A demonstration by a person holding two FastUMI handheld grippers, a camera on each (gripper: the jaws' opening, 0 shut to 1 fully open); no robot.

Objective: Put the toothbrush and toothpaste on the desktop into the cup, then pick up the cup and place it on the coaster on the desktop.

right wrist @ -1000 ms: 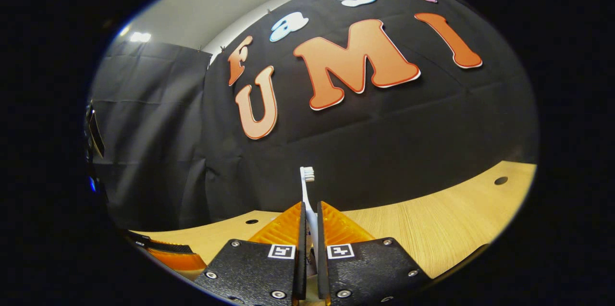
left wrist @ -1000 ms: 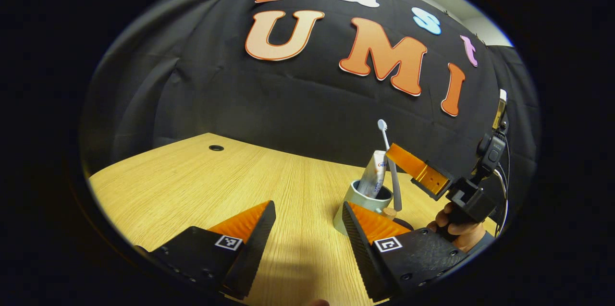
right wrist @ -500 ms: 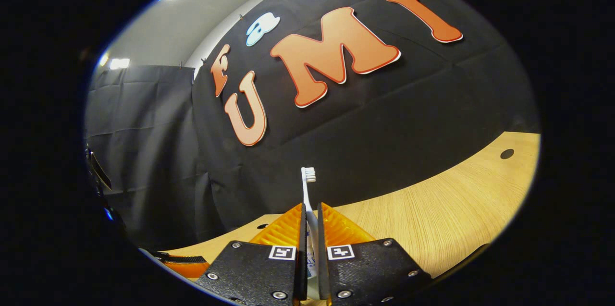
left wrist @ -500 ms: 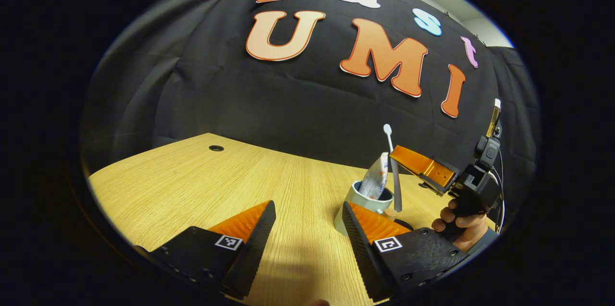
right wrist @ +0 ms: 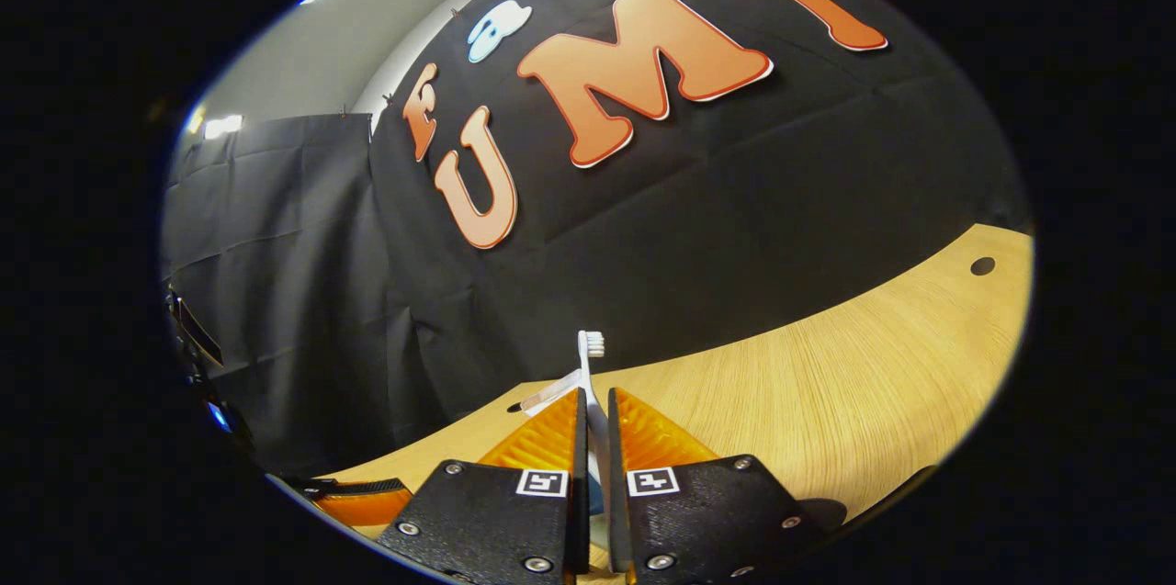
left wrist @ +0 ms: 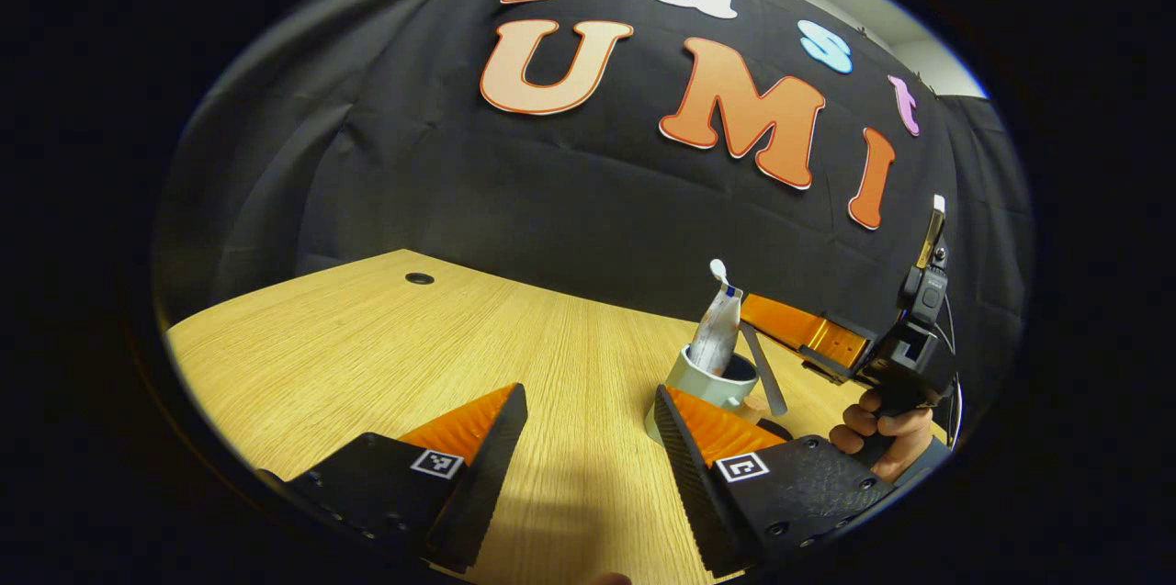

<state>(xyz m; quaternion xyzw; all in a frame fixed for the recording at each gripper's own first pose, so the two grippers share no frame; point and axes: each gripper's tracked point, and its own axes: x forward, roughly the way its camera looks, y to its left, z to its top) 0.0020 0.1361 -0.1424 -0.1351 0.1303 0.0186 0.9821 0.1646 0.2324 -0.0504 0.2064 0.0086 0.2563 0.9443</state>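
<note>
- Toothbrush (right wrist: 593,383) sits clenched between the right gripper (right wrist: 595,424) fingers at the bottom centre of the right gripper view, head up.
- In the left gripper view, lower right, its handle slants into the cup (left wrist: 706,388) beside the toothpaste (left wrist: 718,337).
- Left gripper (left wrist: 588,438) fingers hang released, just beside the cup on the desk (left wrist: 386,355).
- Step in hand: seating the brush. Next, I judge, release it, then grasp the cup for the coaster, largely hidden.

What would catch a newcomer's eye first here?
Probably the toothbrush pinched upright in the right hand-held gripper, bristles up. Next, the cup on the wooden desktop, with the toothpaste standing in it, just beyond the open left hand-held gripper.
</note>
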